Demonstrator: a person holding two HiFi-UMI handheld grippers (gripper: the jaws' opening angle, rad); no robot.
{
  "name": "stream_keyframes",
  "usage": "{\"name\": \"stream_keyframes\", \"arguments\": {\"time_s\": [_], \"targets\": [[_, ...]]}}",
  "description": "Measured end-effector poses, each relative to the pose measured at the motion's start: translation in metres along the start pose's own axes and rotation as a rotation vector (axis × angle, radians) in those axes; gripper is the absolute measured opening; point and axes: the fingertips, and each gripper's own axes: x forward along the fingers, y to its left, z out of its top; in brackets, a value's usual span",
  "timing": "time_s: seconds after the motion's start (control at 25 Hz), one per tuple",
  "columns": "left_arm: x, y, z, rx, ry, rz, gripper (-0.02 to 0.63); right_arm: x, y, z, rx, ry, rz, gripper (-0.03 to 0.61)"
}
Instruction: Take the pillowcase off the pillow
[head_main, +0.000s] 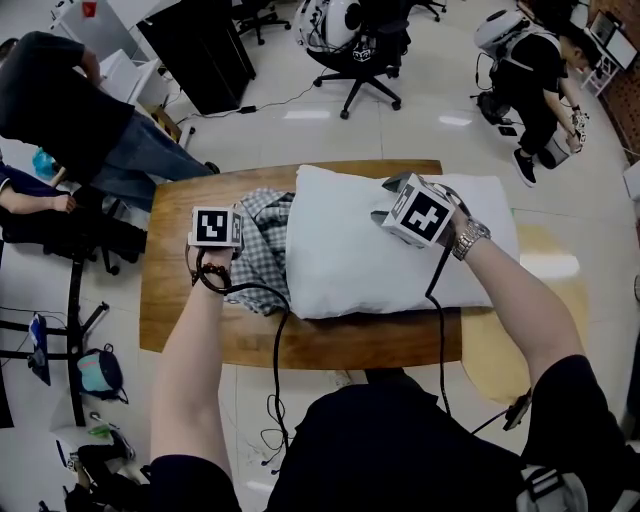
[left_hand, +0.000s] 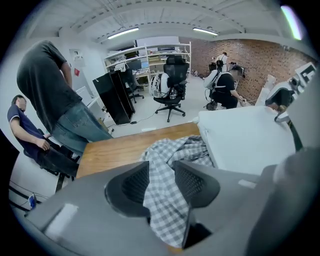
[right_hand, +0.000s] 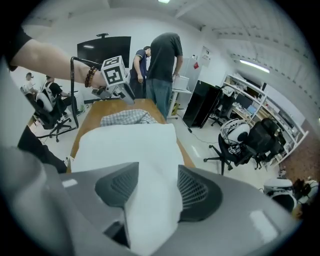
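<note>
A white pillow (head_main: 350, 250) lies across the wooden table (head_main: 180, 300). The grey-and-white checked pillowcase (head_main: 262, 250) is bunched against the pillow's left end, with only a little of it still over that end. My left gripper (left_hand: 162, 172) hangs over the bunched pillowcase (left_hand: 165, 200). Its jaws stand apart and a fold of checked cloth lies loosely between them. My right gripper (right_hand: 157, 175) is over the far right part of the pillow (right_hand: 135, 145). It is open too, with a ridge of white pillow rising between the pads.
A person (head_main: 60, 100) stands beyond the table's far left corner, and another sits beside them. A black cabinet (head_main: 200, 50) and an office chair (head_main: 360, 60) stand behind the table. Another person (head_main: 535, 70) crouches at the far right. Cables hang off the near edge.
</note>
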Motion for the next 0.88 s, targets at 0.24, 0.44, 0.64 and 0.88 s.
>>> {"name": "stream_keyframes", "arguments": {"time_s": [0.24, 0.44, 0.64, 0.88], "targets": [[-0.01, -0.018, -0.037, -0.007, -0.012, -0.043, 0.201, -0.008, 0.045, 0.008, -0.051, -0.016, 0.014, 0.275], [-0.018, -0.032, -0.069, 0.004, -0.02, -0.065, 0.222, -0.006, 0.084, 0.006, -0.091, -0.023, 0.027, 0.281], [-0.019, -0.042, -0.098, 0.01, -0.019, -0.088, 0.232, 0.0, 0.118, 0.003, -0.13, -0.016, 0.037, 0.284], [-0.011, -0.06, -0.14, 0.01, 0.006, -0.136, 0.257, 0.011, 0.155, -0.004, -0.166, -0.001, 0.049, 0.315]]}}
